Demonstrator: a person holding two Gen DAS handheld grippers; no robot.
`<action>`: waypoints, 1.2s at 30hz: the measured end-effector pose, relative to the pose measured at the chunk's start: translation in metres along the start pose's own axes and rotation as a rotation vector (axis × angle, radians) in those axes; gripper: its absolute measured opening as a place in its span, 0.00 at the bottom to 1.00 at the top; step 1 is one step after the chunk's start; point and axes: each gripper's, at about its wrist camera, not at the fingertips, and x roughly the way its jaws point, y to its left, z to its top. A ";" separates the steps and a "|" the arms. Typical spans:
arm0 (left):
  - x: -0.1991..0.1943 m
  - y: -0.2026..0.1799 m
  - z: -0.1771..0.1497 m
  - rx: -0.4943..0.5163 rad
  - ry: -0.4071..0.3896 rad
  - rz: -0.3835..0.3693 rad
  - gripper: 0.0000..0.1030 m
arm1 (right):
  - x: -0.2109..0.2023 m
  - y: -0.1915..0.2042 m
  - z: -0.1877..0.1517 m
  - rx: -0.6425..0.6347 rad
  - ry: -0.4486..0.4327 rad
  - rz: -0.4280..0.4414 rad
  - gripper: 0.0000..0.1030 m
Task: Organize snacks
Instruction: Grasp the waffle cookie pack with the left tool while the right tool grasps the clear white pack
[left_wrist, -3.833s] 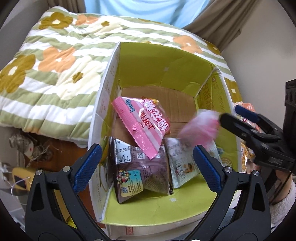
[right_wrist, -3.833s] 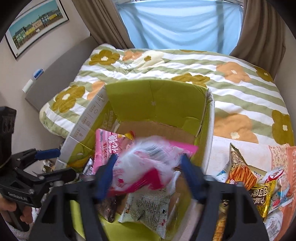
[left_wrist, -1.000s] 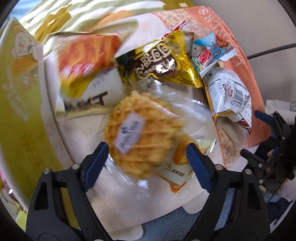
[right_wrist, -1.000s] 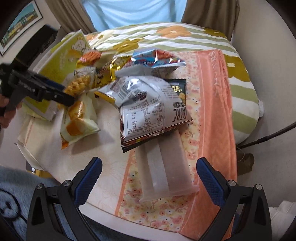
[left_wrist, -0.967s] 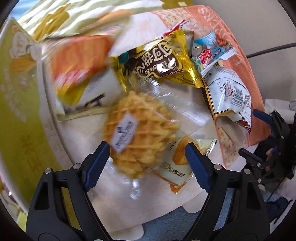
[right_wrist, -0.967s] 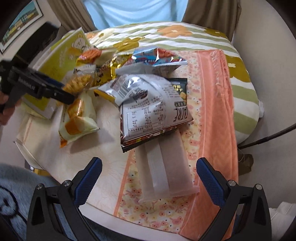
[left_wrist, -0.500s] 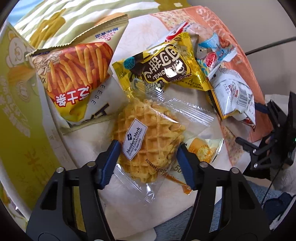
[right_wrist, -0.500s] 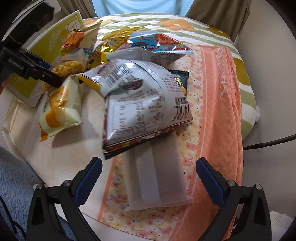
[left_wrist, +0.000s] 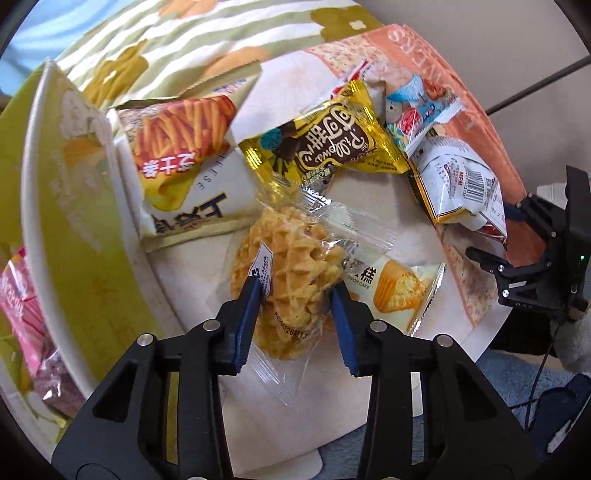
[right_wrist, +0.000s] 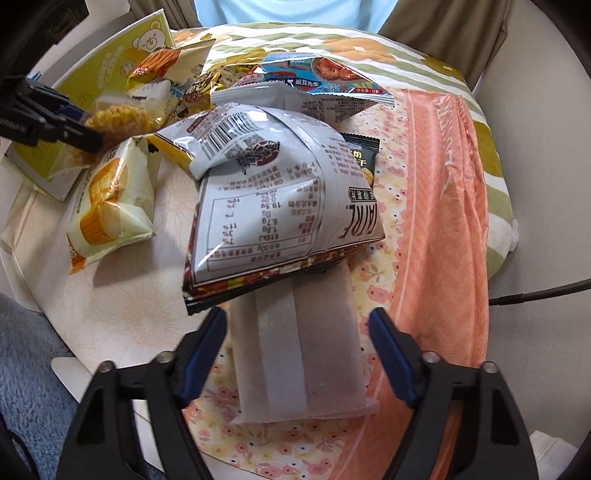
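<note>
Pale pouch (right_wrist: 295, 354) half under bag (right_wrist: 273, 206)

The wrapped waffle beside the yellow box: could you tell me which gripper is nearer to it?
Left. The left gripper is shut on the waffle; the right gripper is closing around a plain white packet across the pile.

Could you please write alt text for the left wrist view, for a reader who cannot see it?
The left gripper pinches a round golden waffle in clear plastic wrap, lying among snack packets beside a yellow-green cardboard box; a gold chocolate packet lies beyond it.
</note>
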 end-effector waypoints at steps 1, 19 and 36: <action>-0.002 0.000 -0.002 -0.006 -0.004 0.001 0.33 | 0.001 0.001 0.000 -0.005 -0.002 0.002 0.58; -0.052 -0.007 -0.035 -0.144 -0.122 0.001 0.32 | -0.036 0.008 -0.024 -0.036 -0.038 0.054 0.54; -0.143 -0.017 -0.073 -0.281 -0.394 -0.023 0.25 | -0.118 0.008 -0.015 -0.077 -0.218 0.101 0.54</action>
